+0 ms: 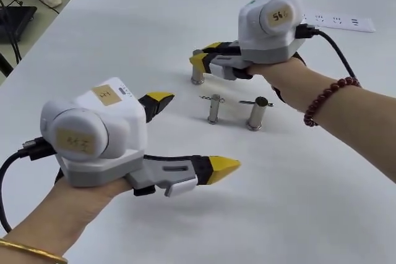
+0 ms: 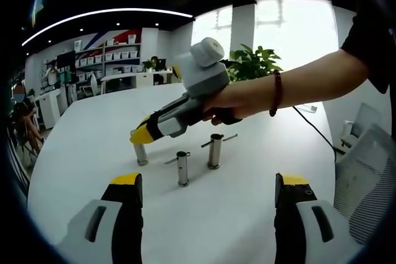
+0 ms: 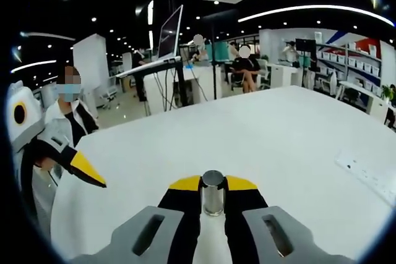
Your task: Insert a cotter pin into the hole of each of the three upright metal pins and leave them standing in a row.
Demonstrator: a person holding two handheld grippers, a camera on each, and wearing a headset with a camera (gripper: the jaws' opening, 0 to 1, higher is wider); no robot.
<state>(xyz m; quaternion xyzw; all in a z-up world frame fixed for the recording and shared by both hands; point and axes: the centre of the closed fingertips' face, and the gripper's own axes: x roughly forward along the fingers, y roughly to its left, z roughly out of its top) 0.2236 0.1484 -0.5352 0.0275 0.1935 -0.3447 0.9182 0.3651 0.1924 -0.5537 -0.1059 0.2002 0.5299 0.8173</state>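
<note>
Three upright metal pins stand on the white table [image 1: 185, 4]. The middle pin [image 1: 214, 109] and the right pin [image 1: 257, 114] each carry a cotter pin through the top. My right gripper [image 1: 199, 60] comes in from the right, and its yellow tips close around the top of the left pin [image 1: 197, 75]. In the right gripper view that pin's [image 3: 212, 193] head sits between the jaws. My left gripper [image 1: 192, 133] hovers open and empty nearer to me. In the left gripper view, past the left gripper [image 2: 207, 187], the same row stands: left pin [image 2: 142, 153], middle pin [image 2: 182, 168], right pin [image 2: 215, 151].
A white power strip [image 1: 337, 20] lies at the far right of the table, its cable trailing near my right wrist. The table's left edge [image 1: 37, 41] drops to the floor. People sit at desks [image 3: 244, 66] well beyond the far edge.
</note>
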